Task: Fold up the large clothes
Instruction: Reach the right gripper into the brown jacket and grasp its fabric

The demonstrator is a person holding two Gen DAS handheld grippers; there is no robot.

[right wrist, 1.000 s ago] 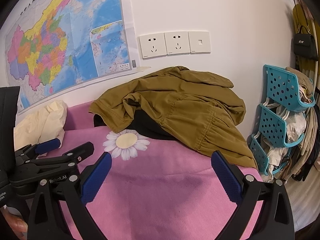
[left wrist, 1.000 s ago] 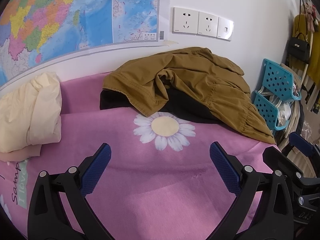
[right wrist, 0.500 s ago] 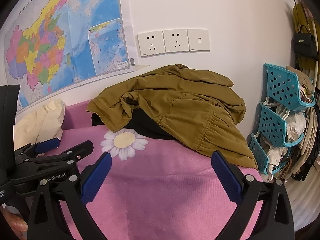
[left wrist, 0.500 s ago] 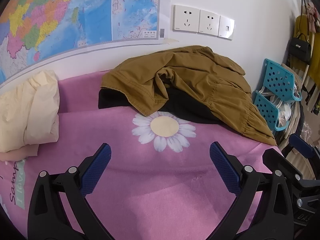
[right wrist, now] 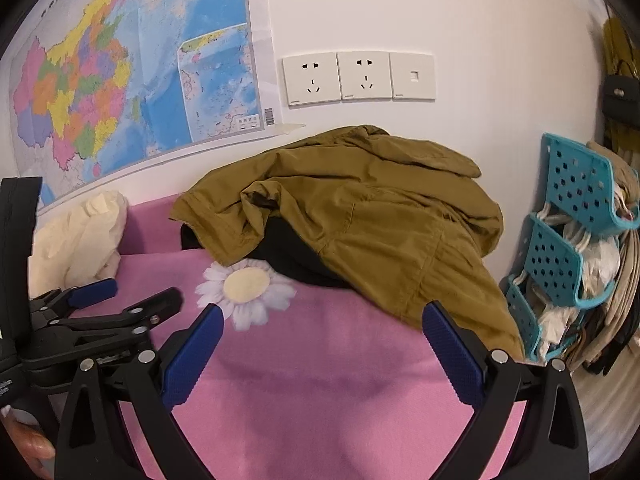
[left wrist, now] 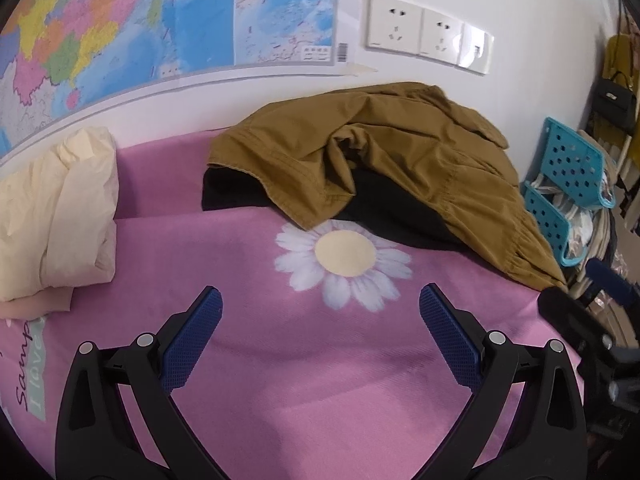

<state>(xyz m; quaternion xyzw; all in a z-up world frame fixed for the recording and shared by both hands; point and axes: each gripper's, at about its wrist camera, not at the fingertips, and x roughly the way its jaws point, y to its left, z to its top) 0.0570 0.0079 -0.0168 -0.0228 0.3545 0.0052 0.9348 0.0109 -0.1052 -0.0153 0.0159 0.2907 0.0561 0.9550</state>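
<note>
Olive-brown cotton, crumpled in a heap, marks the jacket [left wrist: 404,168] that lies at the far side of the surface, against the white wall and partly over a black garment [left wrist: 384,216]. Both rest on a pink cloth [left wrist: 320,380] printed with a white daisy [left wrist: 344,256]; whether a bed or a table lies under it cannot be told. The jacket's hem hangs over the right edge, beside a stack of turquoise perforated baskets [right wrist: 568,248].

The left tool [left wrist: 320,336] hovers above the pink cloth in front of the daisy, its blue-padded fingers [left wrist: 192,340] spread wide and holding nothing. The right tool [right wrist: 320,352] is likewise spread wide and empty, its right pad near the jacket's lower hem. In the right wrist view the left tool appears at the left edge, just beside the right one.

A cream folded garment [left wrist: 60,216] sits at the left, well apart from the jacket. On the wall hang a coloured map [right wrist: 132,68] and a row of white sockets [right wrist: 356,76].
</note>
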